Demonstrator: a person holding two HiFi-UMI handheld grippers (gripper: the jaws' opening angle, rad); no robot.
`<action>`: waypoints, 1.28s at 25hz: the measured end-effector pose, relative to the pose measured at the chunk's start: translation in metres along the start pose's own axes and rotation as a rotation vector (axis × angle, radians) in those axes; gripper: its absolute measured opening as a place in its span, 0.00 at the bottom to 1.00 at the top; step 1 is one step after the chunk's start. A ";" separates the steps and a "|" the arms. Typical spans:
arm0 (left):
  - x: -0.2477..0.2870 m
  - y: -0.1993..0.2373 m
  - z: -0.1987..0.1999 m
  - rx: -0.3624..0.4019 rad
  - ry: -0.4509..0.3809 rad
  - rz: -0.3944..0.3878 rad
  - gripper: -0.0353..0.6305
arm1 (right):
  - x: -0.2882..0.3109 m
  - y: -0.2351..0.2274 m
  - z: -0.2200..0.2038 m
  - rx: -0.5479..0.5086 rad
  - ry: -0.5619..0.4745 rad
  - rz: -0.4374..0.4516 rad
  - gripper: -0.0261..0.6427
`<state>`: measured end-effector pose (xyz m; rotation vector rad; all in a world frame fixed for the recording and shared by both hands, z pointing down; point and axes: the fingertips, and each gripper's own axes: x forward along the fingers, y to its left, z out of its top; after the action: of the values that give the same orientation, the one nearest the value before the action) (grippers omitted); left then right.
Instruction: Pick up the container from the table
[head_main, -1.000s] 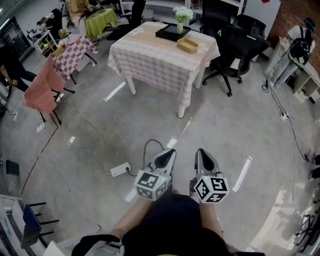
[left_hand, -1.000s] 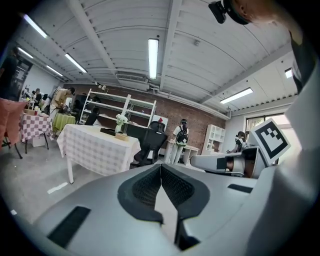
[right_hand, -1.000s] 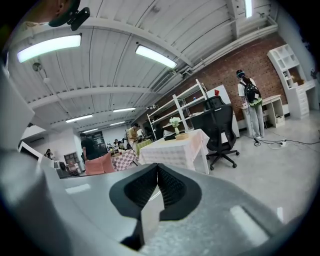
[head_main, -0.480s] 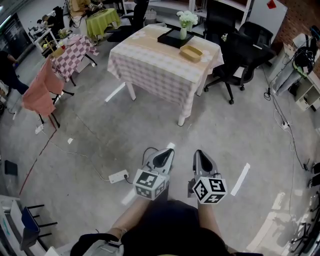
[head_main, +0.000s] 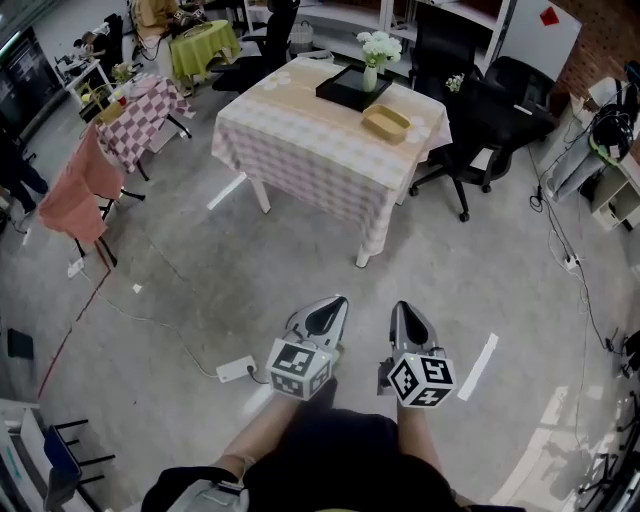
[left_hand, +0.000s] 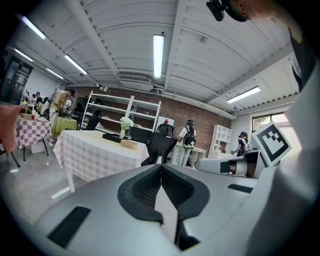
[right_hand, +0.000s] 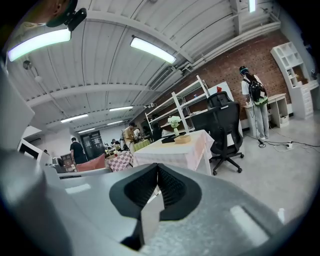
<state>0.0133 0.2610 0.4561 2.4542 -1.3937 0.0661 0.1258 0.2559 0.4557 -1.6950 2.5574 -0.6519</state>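
Head view: container (head_main: 386, 123) sits on table (head_main: 300, 145) nr its rt edge, beside black tray (head_main: 350, 88), well ahead of both grippers. Left gripper (head_main: 334, 305) & right gripper (head_main: 402, 310) are side by side, jaws closed, nothing between. Bare floor (head_main: 300, 260) lies between. A power strip (head_main: 236, 369) lies at left, and an office chair (head_main: 490, 120) crowds the table's rt side.

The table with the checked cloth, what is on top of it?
On the table sit a black tray, a vase of white flowers at the tray's far edge, and a tan container beside the tray. The cloth hides the tabletop itself.
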 end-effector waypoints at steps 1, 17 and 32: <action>0.004 0.005 0.003 0.002 -0.001 -0.003 0.07 | 0.006 -0.001 0.002 0.002 -0.002 -0.004 0.05; 0.064 0.078 0.048 0.028 -0.026 -0.061 0.07 | 0.099 0.009 0.031 -0.016 -0.027 -0.036 0.05; 0.110 0.126 0.059 0.039 -0.004 -0.119 0.07 | 0.161 0.008 0.037 -0.012 -0.041 -0.082 0.05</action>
<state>-0.0423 0.0927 0.4527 2.5653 -1.2562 0.0616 0.0604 0.1039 0.4552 -1.8052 2.4818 -0.6001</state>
